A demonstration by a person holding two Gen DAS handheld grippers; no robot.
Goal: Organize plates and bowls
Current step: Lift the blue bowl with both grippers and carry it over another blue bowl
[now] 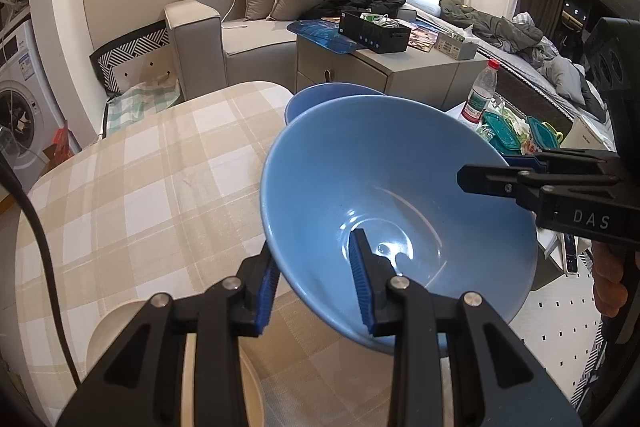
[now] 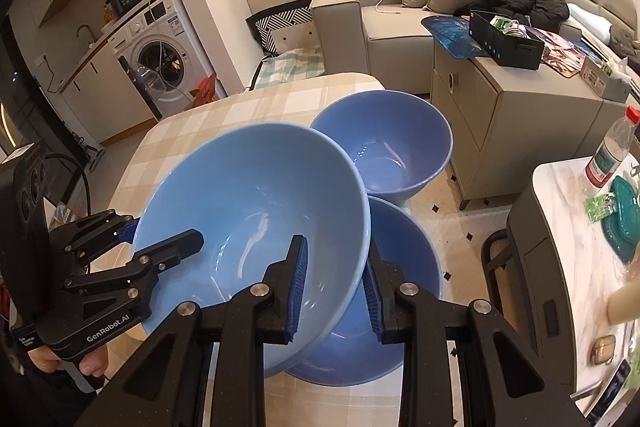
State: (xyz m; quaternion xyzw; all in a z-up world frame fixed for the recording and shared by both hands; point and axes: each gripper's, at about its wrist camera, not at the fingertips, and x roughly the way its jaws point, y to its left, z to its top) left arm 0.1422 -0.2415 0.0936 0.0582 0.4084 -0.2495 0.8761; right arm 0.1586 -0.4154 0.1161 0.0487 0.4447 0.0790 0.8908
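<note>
Had light blue bowl [image 2: 256,227] tilted, airborne over second blue bowl [image 2: 404,291] on checked surface [image 1: 132,167]. Left hand-held gripper [image 1: 316,287] and right hand-held gripper [image 2: 336,291] both clenched on opposite rims: steadier nesting, I judged. Third bowl [image 2: 384,143] just behind.

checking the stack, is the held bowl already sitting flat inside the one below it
No, the light blue bowl is tilted, both grippers on its rim, above the lower bowl.

Warm indoor light, fisheye-warped edges
</note>
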